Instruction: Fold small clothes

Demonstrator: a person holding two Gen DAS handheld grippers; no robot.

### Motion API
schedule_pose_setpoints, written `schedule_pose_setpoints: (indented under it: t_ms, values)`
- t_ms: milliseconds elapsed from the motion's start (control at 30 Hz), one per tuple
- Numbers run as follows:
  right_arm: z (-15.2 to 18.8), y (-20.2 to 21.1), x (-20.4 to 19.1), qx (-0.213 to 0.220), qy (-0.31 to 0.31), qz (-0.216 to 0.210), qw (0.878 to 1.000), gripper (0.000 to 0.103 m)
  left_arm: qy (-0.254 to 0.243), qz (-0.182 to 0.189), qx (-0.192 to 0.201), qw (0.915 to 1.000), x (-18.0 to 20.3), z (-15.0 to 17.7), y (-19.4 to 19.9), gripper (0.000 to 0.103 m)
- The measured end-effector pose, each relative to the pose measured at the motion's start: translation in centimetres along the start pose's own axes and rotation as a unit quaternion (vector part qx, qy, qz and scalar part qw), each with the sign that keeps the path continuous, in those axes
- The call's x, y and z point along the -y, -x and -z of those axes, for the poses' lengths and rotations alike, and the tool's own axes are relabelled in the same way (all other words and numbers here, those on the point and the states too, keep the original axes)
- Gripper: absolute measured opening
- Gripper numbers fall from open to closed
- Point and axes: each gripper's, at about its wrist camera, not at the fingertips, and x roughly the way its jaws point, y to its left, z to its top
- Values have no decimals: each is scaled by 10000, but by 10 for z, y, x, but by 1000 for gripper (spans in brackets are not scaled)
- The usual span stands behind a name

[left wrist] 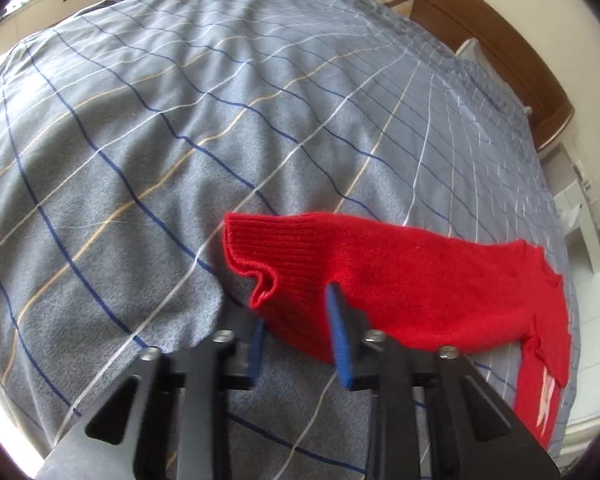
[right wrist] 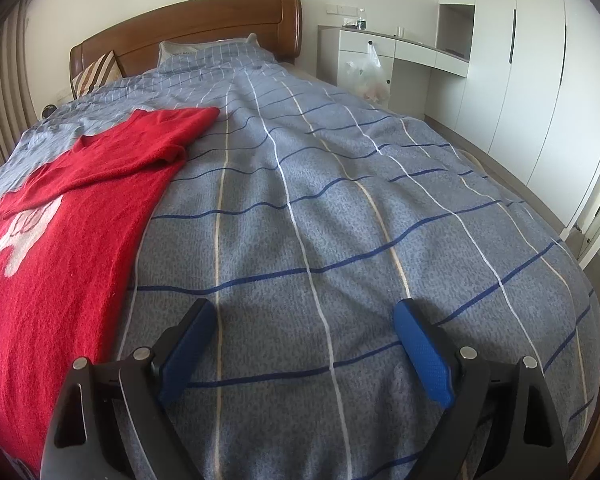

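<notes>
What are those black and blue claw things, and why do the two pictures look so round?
A person holds a grabbing tool in each hand. Each tool carries a small wide-angle camera that looks along its jaws, and that bends the picture round. One picture comes from the left gripper, the other from the right gripper. Both look at a bed with a checked blue bedspread. A red sweater lies spread on it. The right jaws are wide open with nothing between them. The left jaws stand apart around the sweater's sleeve, but I cannot see them pinching it yet.
</notes>
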Motion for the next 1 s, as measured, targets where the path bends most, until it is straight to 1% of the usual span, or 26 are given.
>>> schedule_pose_setpoints:
  t_ms: [33, 67, 133, 167, 233, 300, 367, 467, 567, 600, 667, 700, 733, 767, 800, 833, 900, 933, 1000]
  values:
    - [0, 0, 0, -1, -1, -1, 10000, 91, -38, -136, 29, 9999, 2, -1, 2, 4]
    - [0, 0, 0, 0, -3, -4, 10000, 91, -19, -174, 154, 9997, 5, -2, 8, 4]
    - [0, 0, 0, -5, -11, -18, 10000, 91, -74, -159, 499, 9986, 16, -9, 28, 3]
    - [0, 0, 0, -9, -14, -22, 10000, 91, -199, -124, 661, 9975, 29, -15, 39, 3]
    - [0, 0, 0, -22, -13, -27, 10000, 91, -545, 62, 951, 9940, 67, -27, 61, 3]
    - [-1, -1, 1, -37, -14, -37, 10000, 92, -961, 409, 1188, 9874, 116, -39, 83, 3]
    - [-1, -1, 1, -44, -16, -43, 10000, 92, -1428, 809, 1374, 9768, 174, -43, 103, 3]
    - [-2, -1, 2, -51, -26, -62, 10000, 92, -2113, 1463, 1497, 9547, 265, -33, 122, 3]
    - [-2, -1, 2, -52, -25, -63, 10000, 92, -2684, 2024, 1386, 9315, 346, -5, 126, 3]
    - [-2, -1, 2, -51, -26, -64, 10000, 92, -2865, 2149, 1318, 9243, 370, 8, 124, 3]
    - [-2, -1, 2, -51, -27, -67, 10000, 92, -3210, 2273, 1193, 9116, 414, 36, 112, 4]
    - [-2, -1, 2, -51, -27, -71, 10000, 92, -3372, 2295, 1092, 9065, 431, 51, 103, 7]
    - [-2, -1, 2, -51, -27, -70, 10000, 92, -3496, 2275, 962, 9038, 444, 66, 91, 20]
    - [-2, -1, 2, -51, -27, -71, 10000, 92, -3574, 2222, 760, 9040, 455, 80, 77, 37]
    - [-2, -1, 2, -52, -29, -79, 10000, 93, -3594, 2123, 565, 9069, 460, 91, 65, 75]
    - [-2, -1, 2, -53, -32, -88, 9999, 93, -3564, 2075, 497, 9096, 459, 101, 56, 84]
    - [-2, 0, 3, -54, -42, -106, 9999, 93, -3481, 2230, 398, 9097, 443, 116, 51, 84]
    - [-2, 0, 3, -54, -45, -115, 9999, 93, -3422, 2268, 322, 9113, 431, 119, 51, 84]
    - [-3, -1, 4, -60, -48, -128, 9999, 93, -3266, 2158, 304, 9197, 403, 120, 51, 84]
